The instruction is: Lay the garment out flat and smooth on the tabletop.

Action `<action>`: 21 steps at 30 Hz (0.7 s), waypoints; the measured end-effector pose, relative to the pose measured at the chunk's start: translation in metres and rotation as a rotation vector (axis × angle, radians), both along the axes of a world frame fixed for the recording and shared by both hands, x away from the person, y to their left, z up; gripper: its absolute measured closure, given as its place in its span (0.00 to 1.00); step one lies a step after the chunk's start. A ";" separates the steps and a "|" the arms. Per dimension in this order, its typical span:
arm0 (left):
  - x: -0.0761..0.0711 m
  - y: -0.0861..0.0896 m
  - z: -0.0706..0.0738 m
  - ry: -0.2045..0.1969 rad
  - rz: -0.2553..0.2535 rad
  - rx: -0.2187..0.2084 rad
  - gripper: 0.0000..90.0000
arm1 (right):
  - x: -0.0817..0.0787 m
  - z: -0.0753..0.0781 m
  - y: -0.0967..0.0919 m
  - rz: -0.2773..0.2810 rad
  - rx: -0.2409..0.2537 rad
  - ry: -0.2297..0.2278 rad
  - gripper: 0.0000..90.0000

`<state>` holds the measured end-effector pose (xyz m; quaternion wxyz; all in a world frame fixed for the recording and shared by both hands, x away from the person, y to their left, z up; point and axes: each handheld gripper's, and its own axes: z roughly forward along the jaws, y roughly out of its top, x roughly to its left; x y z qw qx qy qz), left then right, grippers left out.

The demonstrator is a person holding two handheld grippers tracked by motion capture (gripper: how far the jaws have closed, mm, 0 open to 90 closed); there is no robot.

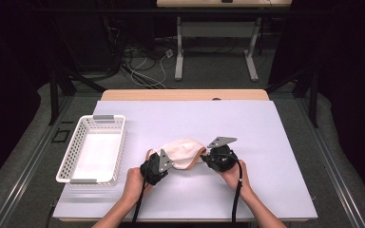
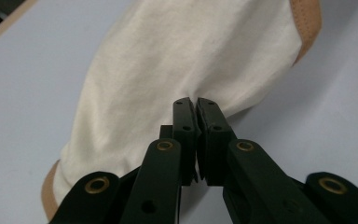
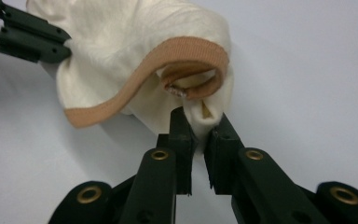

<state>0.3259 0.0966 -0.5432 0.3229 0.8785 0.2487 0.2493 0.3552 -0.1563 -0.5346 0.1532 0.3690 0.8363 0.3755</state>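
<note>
Both tongs clamp the cream garment: left tongs on its left edge, right tongs at the right hem. Recommend lifting evenly, keeping tension, toward the basket.

Garment edge perhaps behind jaws

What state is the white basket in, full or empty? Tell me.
Empty. The high view shows the white basket at the table's left with its bare floor visible, while the cream cloth is outside it, between the grippers.

No readable text, label or number anywhere (cloth and basket are plain)
</note>
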 end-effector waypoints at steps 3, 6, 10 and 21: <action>0.001 0.005 0.005 -0.029 0.028 -0.030 0.97 | 0.001 0.000 -0.002 -0.003 0.006 0.001 0.92; 0.002 0.009 0.007 -0.043 0.043 -0.050 0.97 | 0.002 0.000 -0.004 -0.011 0.003 0.001 0.91; 0.003 0.011 0.007 -0.027 0.040 -0.053 0.97 | 0.003 -0.001 -0.004 -0.014 0.005 -0.003 0.91; 0.000 0.001 0.004 0.004 0.016 -0.008 0.65 | 0.000 0.002 -0.001 0.002 0.011 0.000 0.91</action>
